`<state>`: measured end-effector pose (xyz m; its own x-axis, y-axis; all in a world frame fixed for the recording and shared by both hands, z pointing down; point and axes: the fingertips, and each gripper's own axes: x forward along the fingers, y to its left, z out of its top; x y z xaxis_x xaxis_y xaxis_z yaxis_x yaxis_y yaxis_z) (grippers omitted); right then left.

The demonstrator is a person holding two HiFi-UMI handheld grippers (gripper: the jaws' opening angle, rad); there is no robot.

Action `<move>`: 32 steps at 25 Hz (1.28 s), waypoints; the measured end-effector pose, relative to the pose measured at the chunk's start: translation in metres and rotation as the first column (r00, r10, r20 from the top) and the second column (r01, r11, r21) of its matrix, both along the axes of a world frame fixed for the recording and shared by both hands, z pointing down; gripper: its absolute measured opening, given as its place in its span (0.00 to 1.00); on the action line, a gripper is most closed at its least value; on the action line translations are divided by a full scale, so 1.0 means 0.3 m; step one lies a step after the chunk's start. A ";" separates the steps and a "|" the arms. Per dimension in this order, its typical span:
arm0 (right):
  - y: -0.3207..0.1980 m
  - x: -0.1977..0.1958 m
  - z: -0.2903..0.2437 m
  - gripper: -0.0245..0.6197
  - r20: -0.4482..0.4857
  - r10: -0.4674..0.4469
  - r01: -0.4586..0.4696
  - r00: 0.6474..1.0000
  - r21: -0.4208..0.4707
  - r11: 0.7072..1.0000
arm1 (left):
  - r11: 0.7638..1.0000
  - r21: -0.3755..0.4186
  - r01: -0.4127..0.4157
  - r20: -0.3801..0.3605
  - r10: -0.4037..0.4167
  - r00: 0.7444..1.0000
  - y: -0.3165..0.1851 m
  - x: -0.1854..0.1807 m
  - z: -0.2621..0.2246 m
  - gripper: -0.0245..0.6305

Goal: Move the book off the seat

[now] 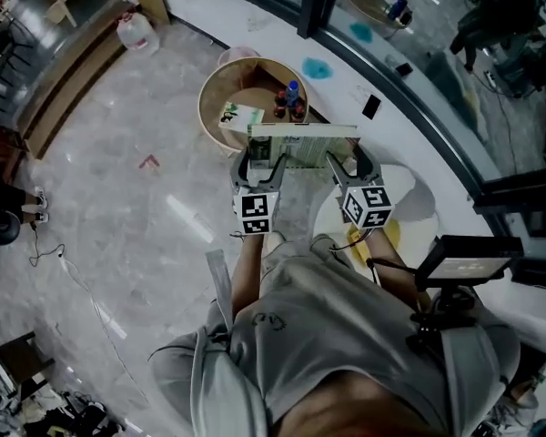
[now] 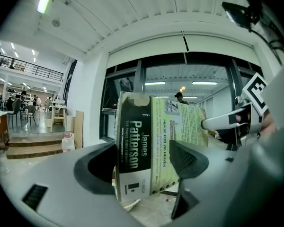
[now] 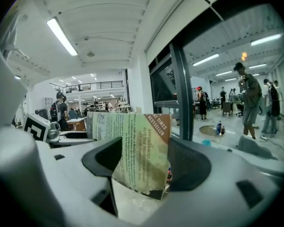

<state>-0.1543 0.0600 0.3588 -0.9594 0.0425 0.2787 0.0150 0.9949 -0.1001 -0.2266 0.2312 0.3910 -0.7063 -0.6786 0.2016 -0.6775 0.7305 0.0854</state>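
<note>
A paperback book (image 1: pixel 302 140) with a pale green cover and a black spine hangs in the air in front of me, held upright between both grippers. My left gripper (image 1: pixel 259 164) is shut on the book's spine end (image 2: pixel 132 150), which fills the gap between its jaws. At the other end, the right gripper (image 1: pixel 350 162) is shut on the worn brown-green corner of the book (image 3: pixel 142 150). The white rounded seat (image 1: pixel 414 198) lies below and to the right of the book. The right gripper (image 2: pixel 232 122) also shows at the book's far end in the left gripper view.
A round wooden tub (image 1: pixel 220 89) holding bottles (image 1: pixel 289 98) and a small white-green box (image 1: pixel 239 116) stands on the floor just beyond the book. A glass wall (image 1: pixel 419 71) runs at the right. A dark stand with a screen (image 1: pixel 469 258) is close on my right. A water jug (image 1: pixel 136 33) sits far left.
</note>
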 end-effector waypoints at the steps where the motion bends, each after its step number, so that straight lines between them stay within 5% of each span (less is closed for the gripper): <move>1: 0.021 -0.027 0.003 0.52 -0.002 -0.014 0.014 1.000 0.000 1.000 | 1.000 0.004 0.017 -0.012 -0.017 1.000 0.025 -0.016 0.012 0.59; 7: 0.093 -0.232 0.053 0.52 -0.029 -0.087 0.086 0.996 -0.039 0.996 | 0.993 -0.010 0.115 -0.031 -0.115 0.993 0.130 -0.136 0.031 0.57; 17: 0.240 -0.723 0.034 0.52 0.062 -0.168 0.174 0.984 -0.104 0.979 | 0.975 -0.094 0.200 0.041 -0.197 0.980 0.294 -0.564 -0.048 0.56; 23: 0.146 -1.145 0.069 0.52 0.091 -0.174 0.187 0.980 -0.160 0.969 | 0.965 -0.164 0.204 0.072 -0.195 0.978 0.203 -0.941 -0.069 0.56; 32: 0.121 -1.521 0.051 0.52 0.130 -0.202 0.220 0.971 -0.144 0.965 | 0.959 -0.148 0.241 0.082 -0.231 0.969 0.179 -1.279 -0.083 0.56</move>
